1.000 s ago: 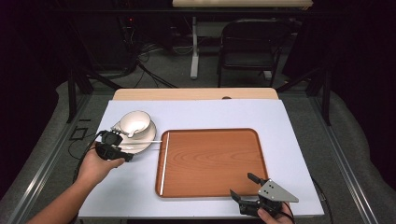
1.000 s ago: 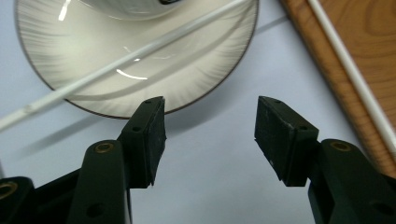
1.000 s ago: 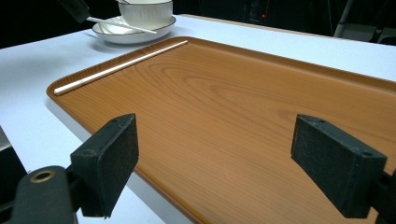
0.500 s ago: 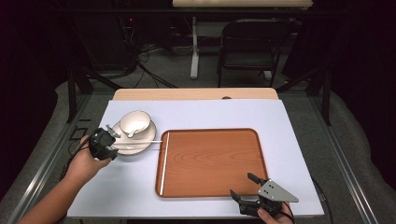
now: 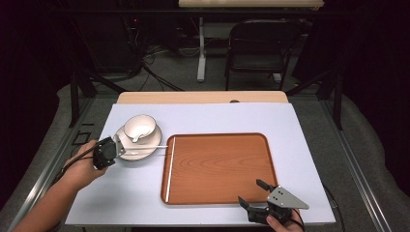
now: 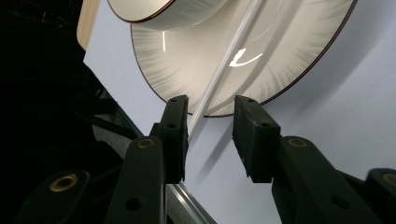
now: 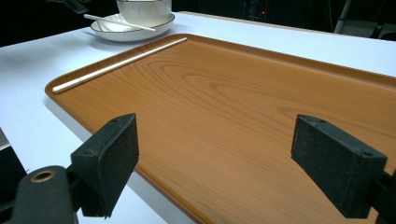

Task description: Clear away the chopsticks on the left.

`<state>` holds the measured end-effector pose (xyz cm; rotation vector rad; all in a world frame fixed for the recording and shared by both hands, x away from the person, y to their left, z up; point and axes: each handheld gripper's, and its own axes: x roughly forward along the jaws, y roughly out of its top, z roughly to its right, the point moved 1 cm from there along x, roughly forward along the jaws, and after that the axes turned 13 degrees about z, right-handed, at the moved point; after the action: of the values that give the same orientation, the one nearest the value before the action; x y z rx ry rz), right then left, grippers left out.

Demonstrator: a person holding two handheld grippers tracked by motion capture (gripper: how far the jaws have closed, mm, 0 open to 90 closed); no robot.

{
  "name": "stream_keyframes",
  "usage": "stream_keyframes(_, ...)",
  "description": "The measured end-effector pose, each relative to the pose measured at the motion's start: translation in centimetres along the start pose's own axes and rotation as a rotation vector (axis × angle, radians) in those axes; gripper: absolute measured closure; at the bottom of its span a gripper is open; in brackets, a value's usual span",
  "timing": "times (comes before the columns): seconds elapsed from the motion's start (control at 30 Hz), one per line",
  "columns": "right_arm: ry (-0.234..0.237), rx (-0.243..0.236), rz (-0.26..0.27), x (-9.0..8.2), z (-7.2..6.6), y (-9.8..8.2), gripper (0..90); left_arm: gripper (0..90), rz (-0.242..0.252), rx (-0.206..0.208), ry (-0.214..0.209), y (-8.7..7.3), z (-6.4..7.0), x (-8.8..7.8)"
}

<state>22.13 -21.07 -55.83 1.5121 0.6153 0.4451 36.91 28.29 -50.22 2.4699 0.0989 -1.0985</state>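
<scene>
A white bowl (image 5: 140,127) stands on a white plate (image 5: 126,153) at the table's left. A thin white chopstick (image 5: 151,147) lies across the plate toward the tray. My left gripper (image 5: 110,151) is at the plate's left rim. In the left gripper view its jaws (image 6: 210,105) straddle the chopstick (image 6: 226,58), which rests against one pad while the other pad stands apart. These jaws have just been closing. A second white chopstick (image 5: 168,170) lies inside the wooden tray (image 5: 222,164) along its left edge. My right gripper (image 5: 261,199) stays open at the tray's front right corner.
The tray sits on a pale sheet that covers the table (image 5: 208,118). In the right gripper view the tray (image 7: 243,102) stretches ahead, with the plate (image 7: 135,31) and bowl (image 7: 142,8) beyond it. Table edges lie close to both hands.
My left gripper has shifted a little to the left, from over the plate to its left rim. The right gripper has not moved.
</scene>
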Motion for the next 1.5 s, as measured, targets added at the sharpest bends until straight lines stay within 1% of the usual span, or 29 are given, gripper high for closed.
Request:
stream_keyframes(0.03,0.000,0.000,0.001,0.0,0.0,0.0,14.4,67.1,0.003,0.010,-0.011,0.1,0.0,0.1)
stream_keyframes(0.1,0.001,0.001,0.000,0.0,0.0,0.0,14.4,67.8,0.002,0.037,-0.009,0.2,0.1,0.4)
stream_keyframes(0.13,0.001,0.001,0.000,0.0,0.0,0.0,14.4,67.9,0.001,0.045,-0.014,0.3,0.1,0.6)
stream_keyframes(0.17,0.001,0.000,0.001,0.0,0.0,0.0,14.4,68.3,0.006,0.044,-0.024,0.4,0.1,0.8)
stream_keyframes(0.23,0.001,0.000,0.001,0.0,0.0,0.0,14.4,68.7,0.006,0.064,-0.030,0.6,0.1,1.1)
stream_keyframes(0.27,0.001,0.001,0.001,0.0,0.0,0.0,14.4,69.2,0.004,0.073,-0.027,0.7,0.1,1.2)
stream_keyframes(0.3,0.002,-0.001,0.001,0.0,0.0,0.0,14.4,69.5,-0.002,0.088,-0.037,0.8,0.1,1.4)
stream_keyframes(0.4,0.001,0.003,0.002,0.0,0.0,0.0,14.4,71.5,-0.003,0.114,-0.060,1.2,0.2,1.8)
stream_keyframes(0.47,0.001,0.002,0.002,0.0,0.0,0.0,14.4,72.8,-0.013,0.128,-0.065,1.3,0.3,2.1)
stream_keyframes(0.57,0.003,0.002,0.002,0.0,0.0,0.0,14.4,73.5,-0.018,0.140,-0.070,1.5,0.3,2.4)
stream_keyframes(0.63,0.004,0.002,0.002,0.0,0.0,0.0,14.4,73.5,-0.019,0.150,-0.063,1.6,0.2,2.6)
stream_keyframes(0.77,0.004,0.002,0.001,0.0,0.0,0.0,14.4,73.7,-0.020,0.163,-0.073,1.7,0.1,2.9)
stream_keyframes(0.87,0.005,0.001,0.001,0.0,0.0,0.0,14.4,74.3,-0.016,0.182,-0.079,1.8,0.2,3.2)
stream_keyframes(0.93,0.004,0.001,0.003,-0.1,0.0,0.0,14.4,74.6,-0.016,0.188,-0.081,1.8,0.2,3.4)
stream_keyframes(1.0,0.003,0.002,0.003,0.0,0.0,0.0,14.4,74.8,-0.014,0.193,-0.093,1.8,0.3,3.6)
stream_keyframes(1.03,0.003,0.002,0.003,0.0,0.0,0.0,14.4,74.9,-0.016,0.197,-0.088,1.7,0.3,3.7)
stream_keyframes(1.07,0.003,0.002,0.003,0.0,0.0,0.0,14.4,75.0,-0.016,0.198,-0.097,1.7,0.4,3.8)
stream_keyframes(1.1,0.003,0.002,0.003,0.0,0.0,0.0,14.3,75.2,-0.016,0.205,-0.088,1.8,0.4,3.8)
stream_keyframes(1.3,0.004,0.004,0.004,0.0,0.0,0.0,14.4,76.2,-0.009,0.214,-0.096,2.0,0.6,4.1)
stream_keyframes(1.4,0.005,0.004,0.004,0.0,0.0,0.0,14.4,77.4,-0.008,0.231,-0.100,2.0,0.5,4.2)
stream_keyframes(1.5,0.005,0.005,0.004,0.0,0.0,0.0,14.4,77.9,-0.020,0.250,-0.102,2.1,0.6,4.3)
